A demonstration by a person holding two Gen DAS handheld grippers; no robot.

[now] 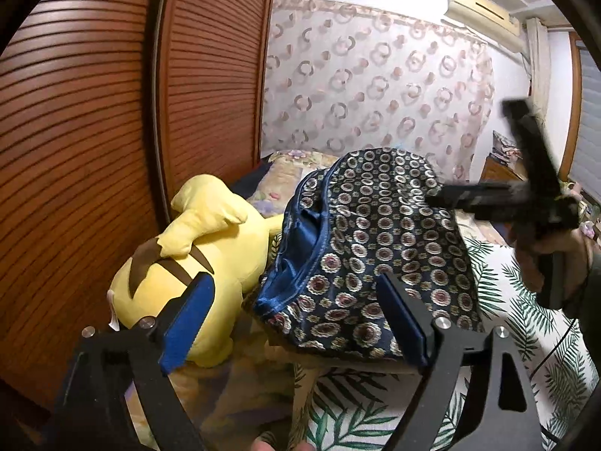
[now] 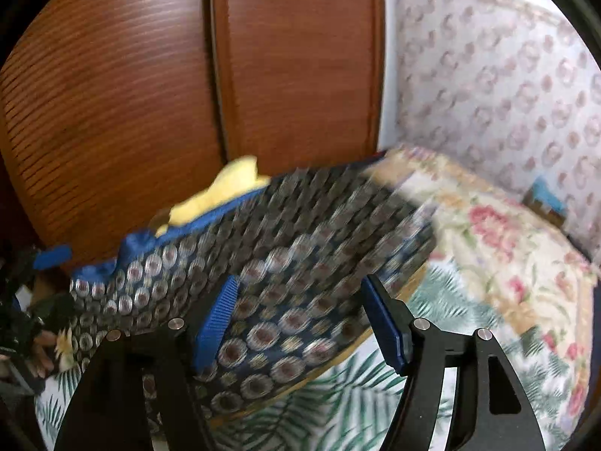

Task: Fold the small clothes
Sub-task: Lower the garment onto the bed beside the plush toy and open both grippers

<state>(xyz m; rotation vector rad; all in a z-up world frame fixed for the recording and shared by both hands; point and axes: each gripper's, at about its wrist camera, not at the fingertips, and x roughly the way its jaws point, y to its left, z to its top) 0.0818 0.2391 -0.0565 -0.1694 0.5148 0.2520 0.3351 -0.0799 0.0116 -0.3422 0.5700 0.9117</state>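
Shorts (image 1: pixel 360 248) lie bunched at the bed's (image 1: pixel 526 300) wardrobe edge, dead ahead of both claws — left (image 1: pixel 296 323) nearer, both gaping, nothing held.

Navy circle-print shorts (image 1: pixel 375 248), rumpled, on bed

The patterned shorts (image 1: pixel 375 248) lie heaped on the bed. Left of them a yellow plush toy (image 1: pixel 191 263) presses close, backed by the slatted wardrobe doors (image 1: pixel 94 150), closing that side. Right of the shorts and in front of them, the leaf-print sheet (image 1: pixel 499 300) lies bare.
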